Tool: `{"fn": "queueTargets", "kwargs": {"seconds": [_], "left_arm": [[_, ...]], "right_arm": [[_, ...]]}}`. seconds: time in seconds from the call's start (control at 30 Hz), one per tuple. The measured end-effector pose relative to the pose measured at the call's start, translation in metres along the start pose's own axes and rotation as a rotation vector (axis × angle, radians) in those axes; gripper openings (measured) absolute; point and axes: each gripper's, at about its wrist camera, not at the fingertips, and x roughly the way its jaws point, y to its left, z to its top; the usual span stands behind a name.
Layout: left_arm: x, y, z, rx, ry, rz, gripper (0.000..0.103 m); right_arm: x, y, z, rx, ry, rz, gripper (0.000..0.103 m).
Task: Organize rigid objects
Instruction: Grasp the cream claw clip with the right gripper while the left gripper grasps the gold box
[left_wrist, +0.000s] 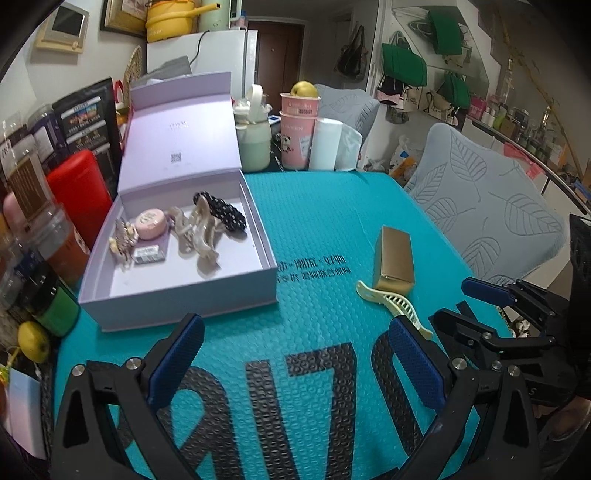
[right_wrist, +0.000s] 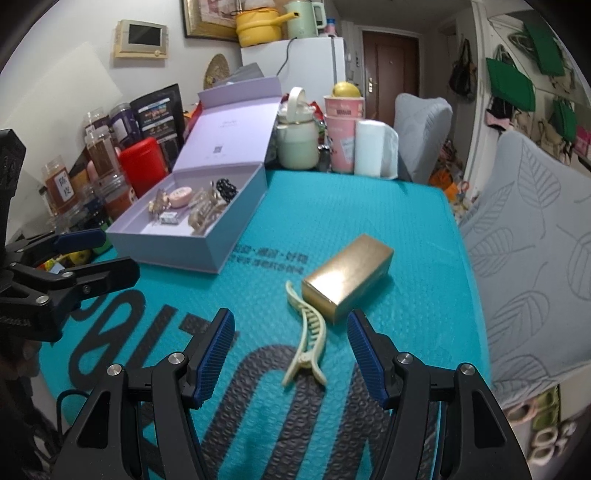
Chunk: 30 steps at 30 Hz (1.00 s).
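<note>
Toward the far-left edge of the teal mat (left_wrist: 317, 229): open lilac box (left_wrist: 177, 291) with hair clips and a pink compact inside. Left gripper (left_wrist: 295, 354) released, above bare mat. Near the right edge: cream hair clip (right_wrist: 306, 343) touching gold box (right_wrist: 347, 277). Right gripper (right_wrist: 291, 354) released, straddling the clip, pads clear.

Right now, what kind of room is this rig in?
Likely a small lived-in apartment: a white fridge with a yellow pot on top, an entry door, and tote bags hanging on the wall.
</note>
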Motion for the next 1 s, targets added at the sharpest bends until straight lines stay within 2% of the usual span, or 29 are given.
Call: {"fn": "queueTargets", "kwargs": {"seconds": [0.17,0.37,0.57,0.7,0.83,1.0], "left_arm": [[0.021,-0.003,-0.005,-0.015,0.037,-0.04,0.102],[0.045,-0.007,0.001,-0.013,0.072,-0.049,0.102],[0.063,-0.012,0.013,0.0,0.086,-0.06,0.102],[0.074,-0.018,0.022,0.015,0.089,-0.076,0.102],[0.085,-0.027,0.035,0.034,0.09,-0.108,0.102],[0.1,-0.043,0.047,0.093,0.109,-0.147,0.102]], "right_arm": [[0.02,-0.008,-0.01,0.007,0.05,-0.003,0.064],[0.045,-0.017,-0.016,0.007,0.107,-0.006,0.062],[0.069,-0.022,-0.015,0.005,0.165,0.006,0.047],[0.075,-0.021,-0.015,-0.018,0.172,0.011,0.043],[0.075,-0.022,-0.012,-0.038,0.176,-0.004,0.02],[0.07,-0.031,-0.013,-0.046,0.199,0.006,0.02]]}}
